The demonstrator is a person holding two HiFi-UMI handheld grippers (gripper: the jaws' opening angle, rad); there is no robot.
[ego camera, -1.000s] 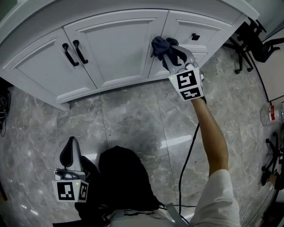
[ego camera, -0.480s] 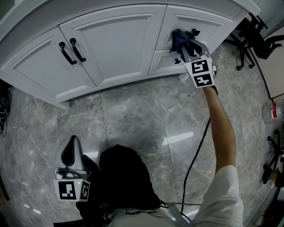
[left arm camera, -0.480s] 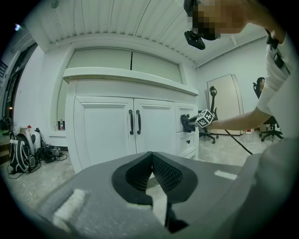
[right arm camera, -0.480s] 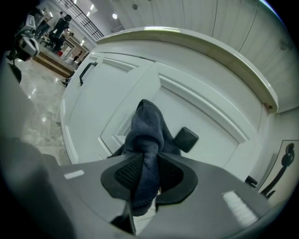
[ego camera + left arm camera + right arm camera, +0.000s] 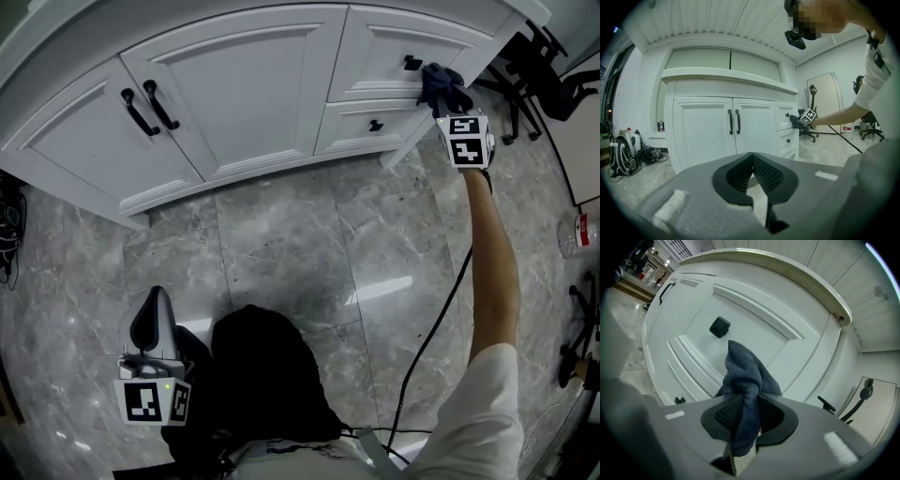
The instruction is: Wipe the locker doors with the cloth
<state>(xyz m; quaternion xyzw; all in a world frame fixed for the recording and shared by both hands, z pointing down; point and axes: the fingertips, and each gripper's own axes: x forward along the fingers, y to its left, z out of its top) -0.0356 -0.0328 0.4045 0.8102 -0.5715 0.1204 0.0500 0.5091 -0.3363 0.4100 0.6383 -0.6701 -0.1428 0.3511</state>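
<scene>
Your cloth (image 5: 743, 366) reads dark slate blue against the white locker doors (image 5: 234, 94). Door handles (image 5: 160, 105) are black, and so is the small square knob (image 5: 719, 327). The floor (image 5: 281, 253) is grey marble with pale veins. The marker cube (image 5: 467, 141) shows black-and-white squares.

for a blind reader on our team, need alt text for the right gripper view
The right claw is shut on a bunched dark blue cloth, which sticks up right in front of a white panelled drawer front. A square black knob sits on the drawer just up and left of the cloth.
</scene>
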